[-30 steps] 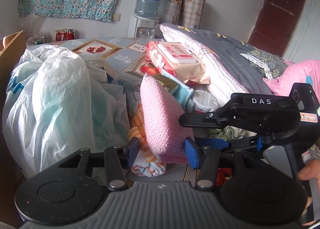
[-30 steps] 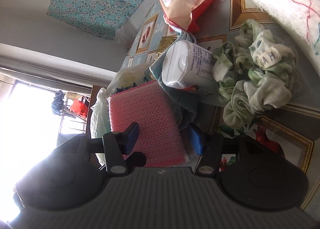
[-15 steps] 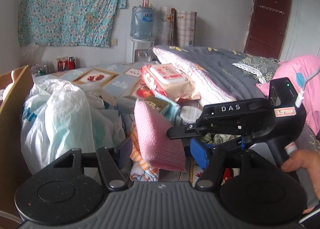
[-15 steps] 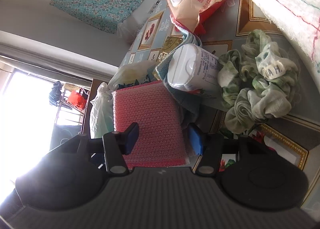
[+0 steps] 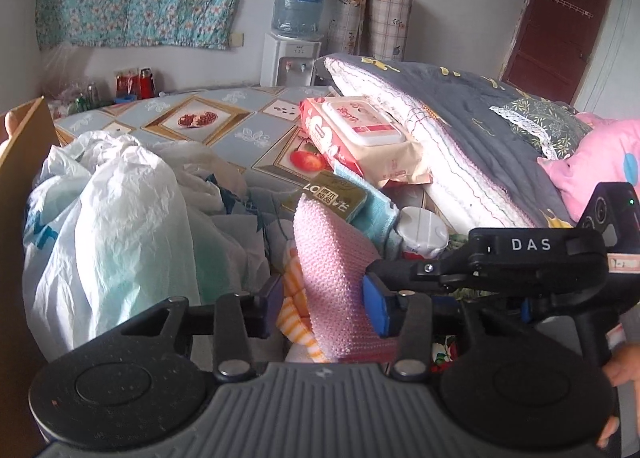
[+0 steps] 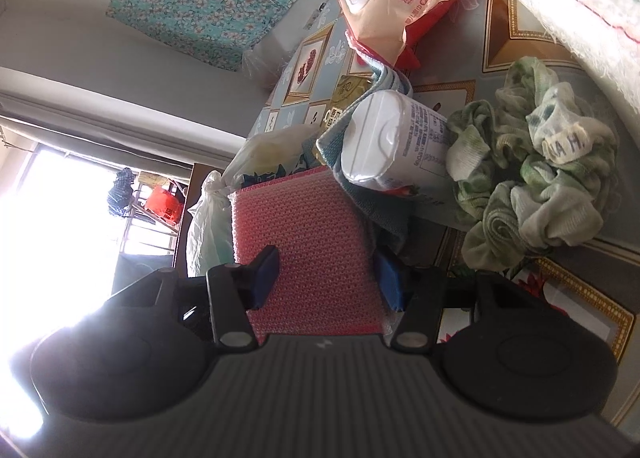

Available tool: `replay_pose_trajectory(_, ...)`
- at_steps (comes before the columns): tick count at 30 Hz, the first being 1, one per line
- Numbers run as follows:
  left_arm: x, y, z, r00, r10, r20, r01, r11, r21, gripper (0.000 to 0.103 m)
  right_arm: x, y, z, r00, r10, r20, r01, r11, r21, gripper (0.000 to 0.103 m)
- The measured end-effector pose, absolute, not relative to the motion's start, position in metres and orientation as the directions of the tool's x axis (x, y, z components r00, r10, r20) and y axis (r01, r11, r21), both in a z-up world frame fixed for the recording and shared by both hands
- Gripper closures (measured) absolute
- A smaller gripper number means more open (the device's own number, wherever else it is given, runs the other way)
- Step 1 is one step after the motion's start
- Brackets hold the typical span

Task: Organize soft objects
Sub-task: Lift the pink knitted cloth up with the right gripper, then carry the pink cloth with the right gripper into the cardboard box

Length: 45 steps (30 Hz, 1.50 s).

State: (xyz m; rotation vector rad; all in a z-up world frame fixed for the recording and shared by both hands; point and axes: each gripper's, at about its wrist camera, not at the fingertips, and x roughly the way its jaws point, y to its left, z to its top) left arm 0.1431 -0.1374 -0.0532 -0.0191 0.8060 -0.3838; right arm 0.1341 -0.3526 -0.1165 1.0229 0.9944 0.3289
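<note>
While the grey quilt [image 5: 472,129] fills the far side of the patterned tabletop [image 5: 240,125], we work at the near edge, where the pink knitted cloth [image 5: 332,278] stands folded and upright between both tools. Our right gripper [image 6: 326,278] straddles it, pads spread about as wide as the fold and seemingly just brushing its sides; whether they truly pinch it we cannot tell. Our left gripper [image 5: 324,304] sits wide open around the same cloth, with clear space on the orange-striped towel [image 5: 294,314] side. We judge the cloth light, limp and grippy, so it should be taken low on the thick folded edge, where the layers stay together and won't fan out. Left of it, the white plastic bag [image 5: 108,230] bulges, contents hidden. The wet-wipe pack [image 5: 360,137] lies shut farther back, the white tub [image 6: 396,149] lies on its side, lid closed, touching the green crumpled rag [image 6: 532,181].
</note>
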Motion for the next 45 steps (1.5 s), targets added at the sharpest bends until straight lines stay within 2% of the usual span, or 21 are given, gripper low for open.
replay_pose_trajectory(5,0.143,-0.141,-0.052,0.629,-0.327,-0.705,0.332,0.933,-0.136,0.059,0.138,-0.352,-0.120,0.545,0.652,-0.527,0.208,0.504,0.838,0.050)
replay_pose_trajectory(9,0.143,-0.144,-0.053,0.600,-0.344,-0.722,0.345,0.926,-0.155,0.061,0.136,-0.352,-0.116,0.555,0.651,-0.519,0.208,0.495,0.844,0.059)
replay_pose_trajectory(12,0.140,-0.145,-0.054,0.601,-0.345,-0.721,0.340,0.927,-0.160,0.062,0.133,-0.350,-0.108,0.561,0.619,-0.550,0.204,0.540,0.817,0.063)
replay_pose_trajectory(24,0.125,-0.149,-0.033,0.624,-0.382,-0.682,0.362,0.914,-0.180,0.062,0.111,-0.351,-0.071,0.602,0.565,-0.564,0.186,0.588,0.788,0.067)
replay_pose_trajectory(35,0.078,-0.110,0.039,0.757,-0.395,-0.520,0.350,0.918,-0.189,0.062,0.098,-0.316,0.025,0.650,0.583,-0.488,0.028,0.623,0.781,0.067)
replay_pose_trajectory(40,0.061,-0.060,0.078,0.834,-0.322,-0.449,0.271,0.947,-0.175,0.061,0.116,-0.260,0.068,0.624,0.655,-0.427,-0.114,0.617,0.779,0.066)
replay_pose_trajectory(45,0.057,0.008,0.109,0.881,-0.206,-0.427,0.159,0.977,-0.143,0.061,0.152,-0.180,0.091,0.531,0.748,-0.399,-0.222,0.577,0.786,0.065)
